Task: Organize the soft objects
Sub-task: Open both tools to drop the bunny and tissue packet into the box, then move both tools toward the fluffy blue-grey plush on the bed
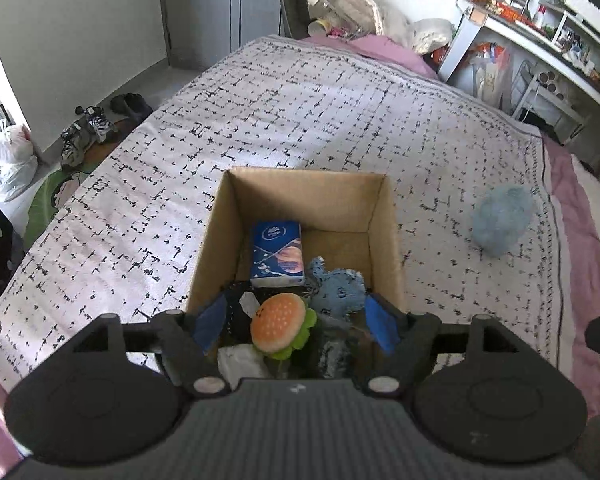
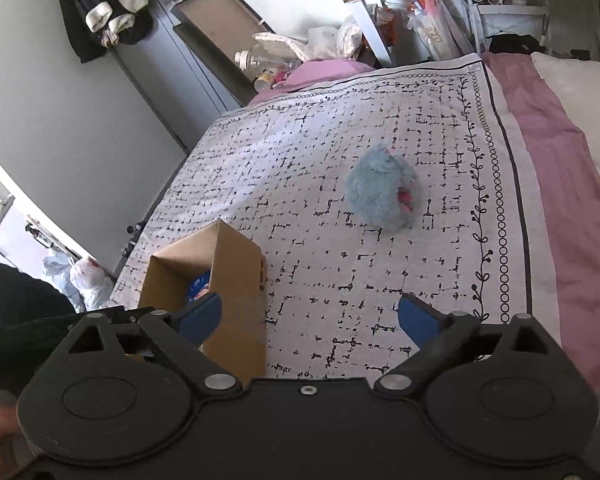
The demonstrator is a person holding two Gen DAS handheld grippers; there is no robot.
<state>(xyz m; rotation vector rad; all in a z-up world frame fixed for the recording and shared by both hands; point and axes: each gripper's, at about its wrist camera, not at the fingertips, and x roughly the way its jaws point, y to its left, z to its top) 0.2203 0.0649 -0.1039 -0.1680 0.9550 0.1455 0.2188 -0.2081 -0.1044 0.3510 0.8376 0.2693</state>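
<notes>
Soft toys lie in the cardboard box (image 1: 236, 220) on the bed (image 1: 300, 112): a burger plush (image 1: 278, 330) nearest, a blue knitted toy (image 1: 338, 292) at 1 o'clock, a tissue pack (image 1: 277, 254) behind. Left hand-held gripper (image 1: 296, 322) and right hand-held gripper (image 2: 310, 318) stand open, empty. Farther, at 2 o'clock, sits a fluffy blue plush (image 1: 502, 222).

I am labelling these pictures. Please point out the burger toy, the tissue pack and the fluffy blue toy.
burger toy (image 1: 278, 316): left wrist view, on its bun.
tissue pack (image 1: 277, 254): left wrist view, on its front face.
fluffy blue toy (image 2: 380, 192): right wrist view, on its furry body.

Burger toy (image 1: 279, 326) in cardboard box (image 1: 304, 196)
</notes>
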